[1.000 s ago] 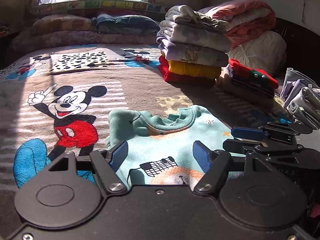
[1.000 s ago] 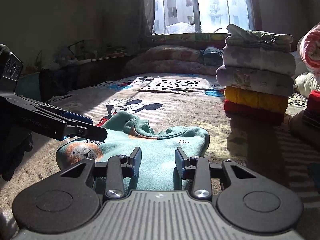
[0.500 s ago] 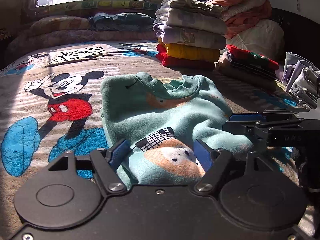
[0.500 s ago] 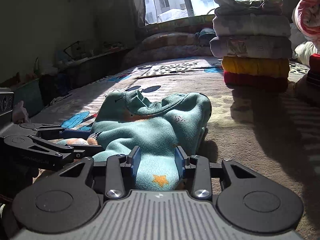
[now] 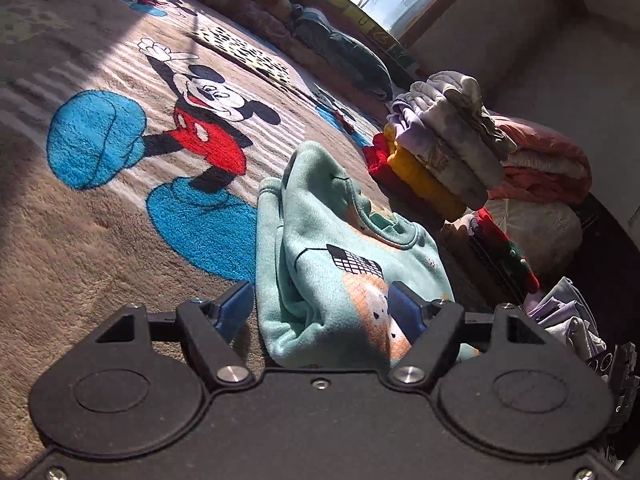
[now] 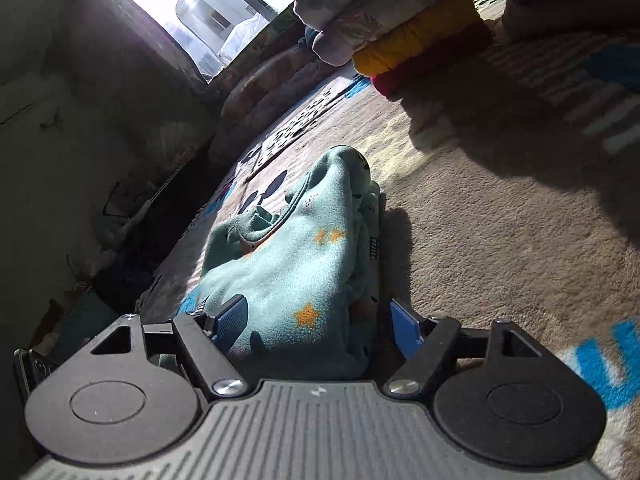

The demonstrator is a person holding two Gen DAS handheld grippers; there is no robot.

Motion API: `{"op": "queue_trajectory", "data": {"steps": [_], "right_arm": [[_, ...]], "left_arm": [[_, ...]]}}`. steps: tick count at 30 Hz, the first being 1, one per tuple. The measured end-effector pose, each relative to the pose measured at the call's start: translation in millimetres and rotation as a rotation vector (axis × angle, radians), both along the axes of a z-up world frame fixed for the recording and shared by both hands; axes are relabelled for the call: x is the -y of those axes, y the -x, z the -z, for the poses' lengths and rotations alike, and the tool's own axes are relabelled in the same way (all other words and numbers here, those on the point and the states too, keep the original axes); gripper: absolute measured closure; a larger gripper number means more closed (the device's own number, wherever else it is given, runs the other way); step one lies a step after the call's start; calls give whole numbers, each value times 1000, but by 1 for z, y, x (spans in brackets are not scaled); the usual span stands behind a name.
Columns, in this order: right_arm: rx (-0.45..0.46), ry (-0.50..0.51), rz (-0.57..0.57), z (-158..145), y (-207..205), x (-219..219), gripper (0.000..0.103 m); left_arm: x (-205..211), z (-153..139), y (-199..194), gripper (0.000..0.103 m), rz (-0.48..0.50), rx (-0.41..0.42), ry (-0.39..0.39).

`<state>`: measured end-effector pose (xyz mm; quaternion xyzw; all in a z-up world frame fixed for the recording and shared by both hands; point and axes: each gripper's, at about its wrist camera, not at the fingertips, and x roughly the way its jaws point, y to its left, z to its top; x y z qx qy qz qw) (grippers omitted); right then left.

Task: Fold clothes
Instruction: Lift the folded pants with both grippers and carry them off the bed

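A mint-green sweatshirt [image 5: 340,248] with a bear print lies folded in a thick bundle on the Mickey Mouse blanket [image 5: 100,240]. My left gripper [image 5: 320,308] is open, its blue fingers standing on either side of the bundle's near end. In the right wrist view the same sweatshirt [image 6: 296,248], with orange stars, sits between the spread fingers of my right gripper [image 6: 318,322], which is open too. Both cameras are tilted. A corner of the right gripper's body shows at the left wrist view's lower right edge.
A tall stack of folded clothes [image 5: 440,152] [image 6: 400,20] stands just beyond the sweatshirt. Near it are a red and dark folded pile [image 5: 504,256], a pink quilt [image 5: 548,168] and loose pale garments [image 5: 568,312]. Pillows [image 5: 344,52] line the window side.
The sweatshirt was folded over into a narrower bundle. My right gripper's fingers have spread apart from their narrow hold. Both grippers have rolled to a tilt and drawn in close to the bundle.
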<state>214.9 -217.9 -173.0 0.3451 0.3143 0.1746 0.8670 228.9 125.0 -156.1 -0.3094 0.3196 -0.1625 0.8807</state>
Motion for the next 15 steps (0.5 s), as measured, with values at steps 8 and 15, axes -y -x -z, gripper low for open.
{"op": "queue_trajectory", "data": {"steps": [8, 15], "right_arm": [[-17, -78, 36, 17, -27, -6, 42], [-68, -175, 46, 19, -15, 0, 61]], "left_arm": [[7, 10, -16, 33, -34, -60, 100], [3, 13, 9, 61, -85, -103, 202]]}}
